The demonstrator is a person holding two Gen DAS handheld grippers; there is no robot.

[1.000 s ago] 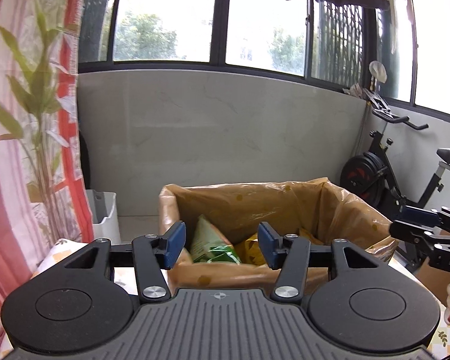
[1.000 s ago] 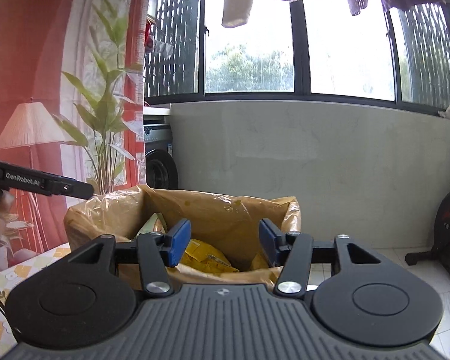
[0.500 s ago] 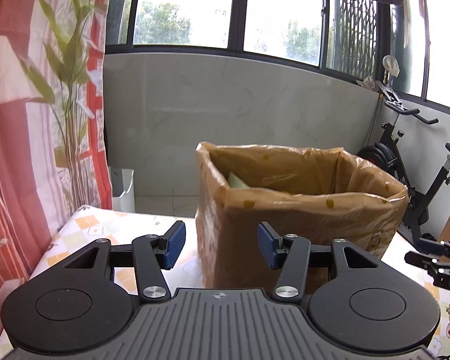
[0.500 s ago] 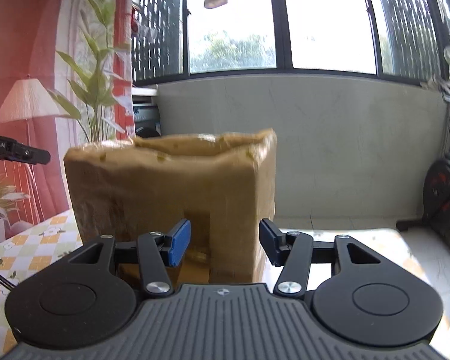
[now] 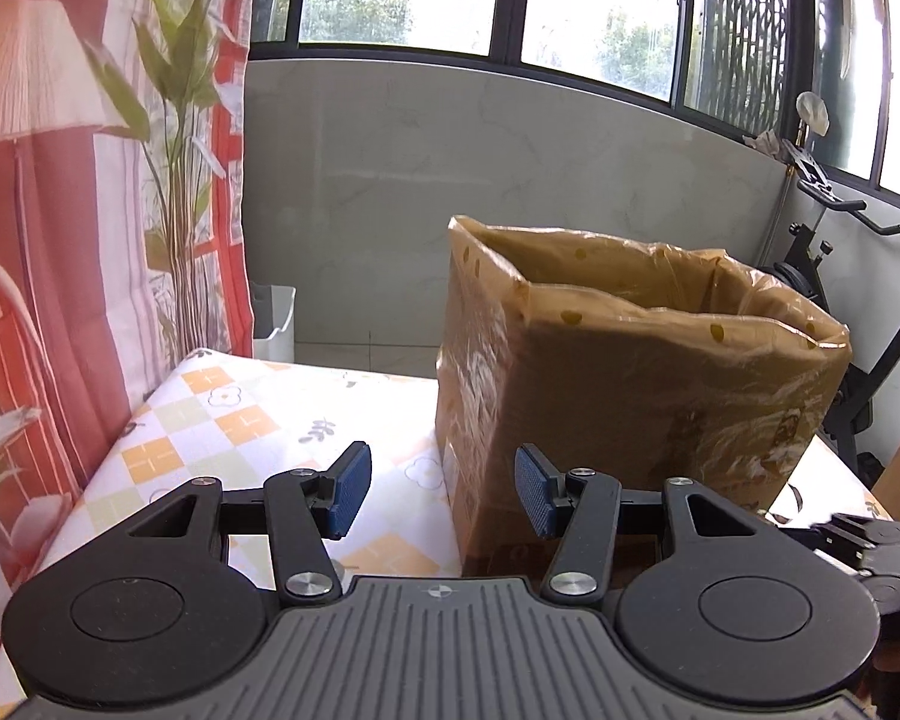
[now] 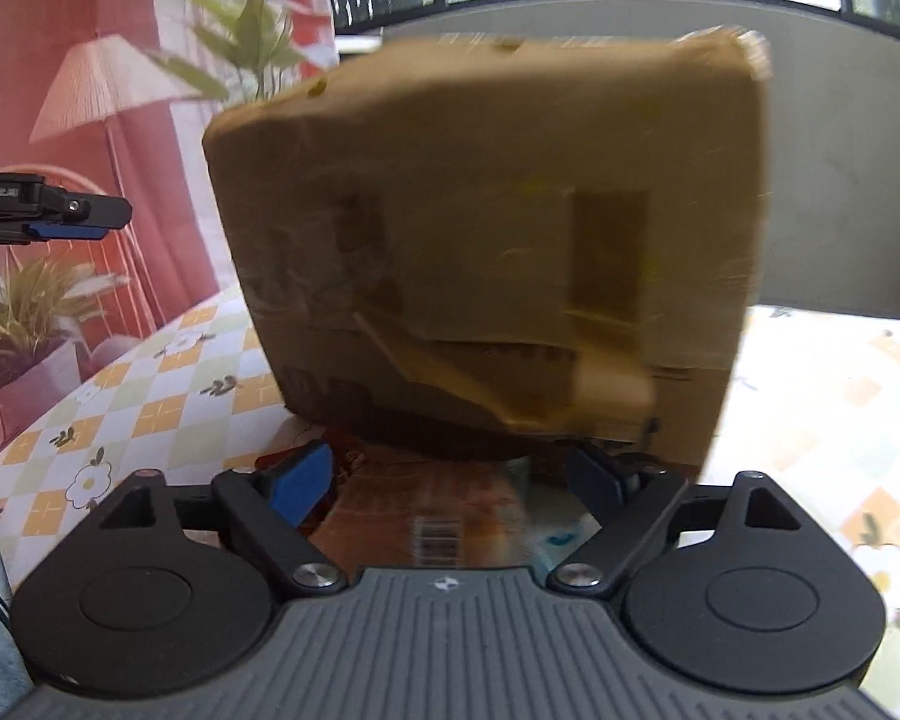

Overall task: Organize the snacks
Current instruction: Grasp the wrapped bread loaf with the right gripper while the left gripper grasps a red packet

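Right gripper (image 6: 450, 480) jaws just opened wide over a packet (image 6: 444, 516) beside the box (image 6: 486, 228), next pick likely; left gripper (image 5: 438, 495) half-open, empty.

Showing as matt brown cardboard, the box (image 5: 624, 420), lined with glossy, crinkled amber plastic film (image 5: 678, 294) at its rim; lying beneath the box, a smooth printed tablecloth (image 5: 240, 420); gleaming just before the box, a shiny snack packet (image 6: 438, 516).

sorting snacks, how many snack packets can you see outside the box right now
1: an orange snack packet on the table beside the box, between the right gripper's open jaws. Others may be hidden.
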